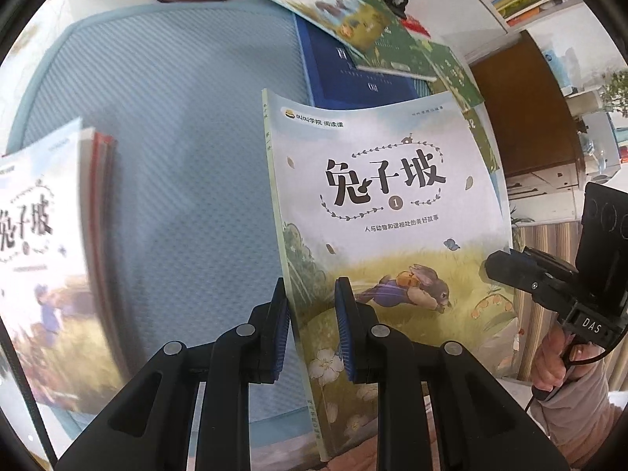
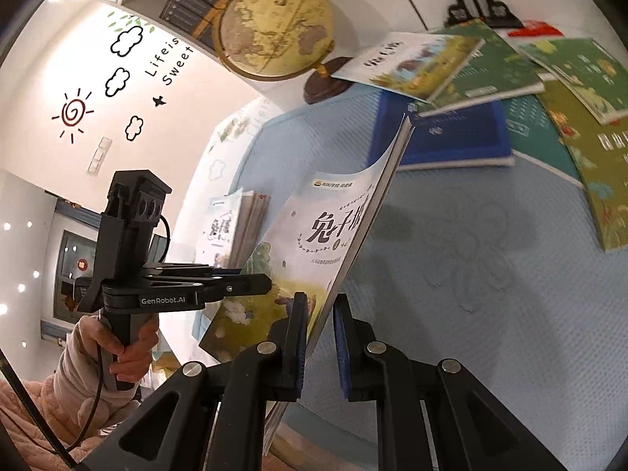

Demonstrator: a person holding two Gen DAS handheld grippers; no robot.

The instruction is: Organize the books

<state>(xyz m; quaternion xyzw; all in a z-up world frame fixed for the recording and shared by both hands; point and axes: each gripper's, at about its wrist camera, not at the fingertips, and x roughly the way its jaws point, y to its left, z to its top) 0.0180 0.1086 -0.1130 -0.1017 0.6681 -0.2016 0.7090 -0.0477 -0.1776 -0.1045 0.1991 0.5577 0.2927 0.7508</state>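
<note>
I have the rabbit book (image 1: pixel 376 212) centre frame above the blue mat (image 1: pixel 176 137), with the left gripper (image 1: pixel 312 329) pinching its spine edge and the right gripper (image 2: pixel 318 343) pinching the opposite page edge. It's a thin, floppy paperback, already bowing, so I judge grips near the edges best. There's open mat centre-left, between the stack (image 1: pixel 43 255) at left and the scattered books (image 1: pixel 392 51) upper right.

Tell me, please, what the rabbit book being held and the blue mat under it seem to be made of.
The rabbit book looks like a paperback: a thin, matte paper cover that bows between the two grips. The blue mat seems to be woven or foam-like fabric, judging by its fine ribbed weave and stitched edge; I cannot tell which. Both hand-held grippers clamp the book.
</note>
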